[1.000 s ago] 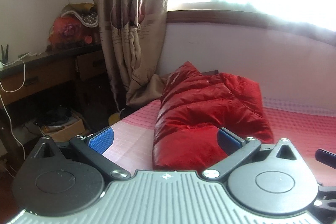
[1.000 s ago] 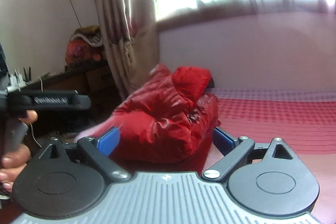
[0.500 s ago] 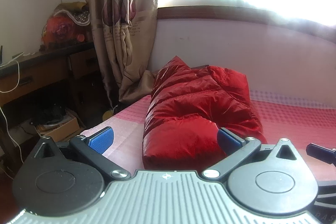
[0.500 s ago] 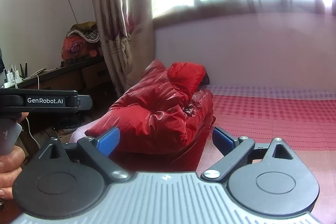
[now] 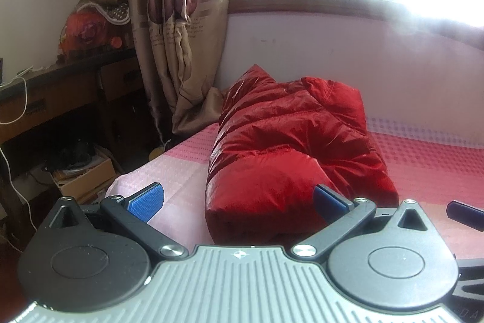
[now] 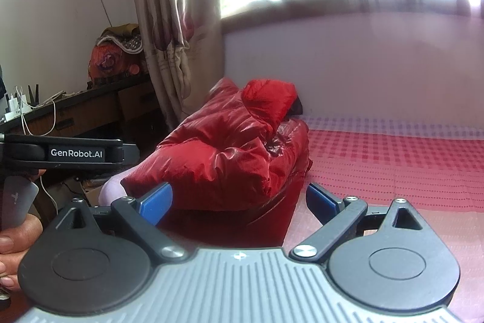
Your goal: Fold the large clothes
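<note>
A shiny red puffer jacket (image 5: 287, 147) lies folded into a thick bundle on the pink checked bed (image 5: 432, 159), near its left edge. It also shows in the right wrist view (image 6: 230, 153). My left gripper (image 5: 237, 200) is open and empty, held just in front of the bundle's near end. My right gripper (image 6: 239, 199) is open and empty, also just short of the jacket. The left gripper's body (image 6: 75, 153) shows at the left of the right wrist view, with the hand that holds it.
A patterned curtain (image 5: 172, 29) hangs at the bed's far left corner under a bright window. A dark wooden desk (image 5: 60, 99) with cables and a red bundle stands to the left. A cardboard box (image 5: 84, 180) sits on the floor beside the bed.
Both grippers have pulled back slightly from the jacket and stayed open. The jacket has settled and lies still on the bed.
</note>
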Demonstrator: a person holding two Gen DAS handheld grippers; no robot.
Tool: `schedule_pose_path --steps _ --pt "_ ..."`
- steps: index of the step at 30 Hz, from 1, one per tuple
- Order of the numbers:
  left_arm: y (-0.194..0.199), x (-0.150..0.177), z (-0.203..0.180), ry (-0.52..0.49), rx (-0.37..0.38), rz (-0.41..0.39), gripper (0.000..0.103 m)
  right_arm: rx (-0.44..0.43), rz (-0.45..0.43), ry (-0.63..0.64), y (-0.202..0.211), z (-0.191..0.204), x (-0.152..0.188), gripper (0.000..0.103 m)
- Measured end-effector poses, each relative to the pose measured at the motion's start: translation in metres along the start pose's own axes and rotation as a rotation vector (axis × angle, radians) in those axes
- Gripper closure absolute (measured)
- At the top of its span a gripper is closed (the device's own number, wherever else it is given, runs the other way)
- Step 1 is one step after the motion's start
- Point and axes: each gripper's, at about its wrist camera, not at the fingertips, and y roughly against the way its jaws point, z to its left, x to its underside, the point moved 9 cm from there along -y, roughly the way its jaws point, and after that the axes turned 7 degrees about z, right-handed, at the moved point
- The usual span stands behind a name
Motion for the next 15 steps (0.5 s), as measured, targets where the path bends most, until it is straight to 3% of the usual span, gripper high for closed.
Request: schedule_pose_path --steps 15 --pt "-0.009 0.015 -0.001 -0.001 0.008 0.07 0.0 0.029 0.103 0.033 -0.014 0.003 0.015 0.007"
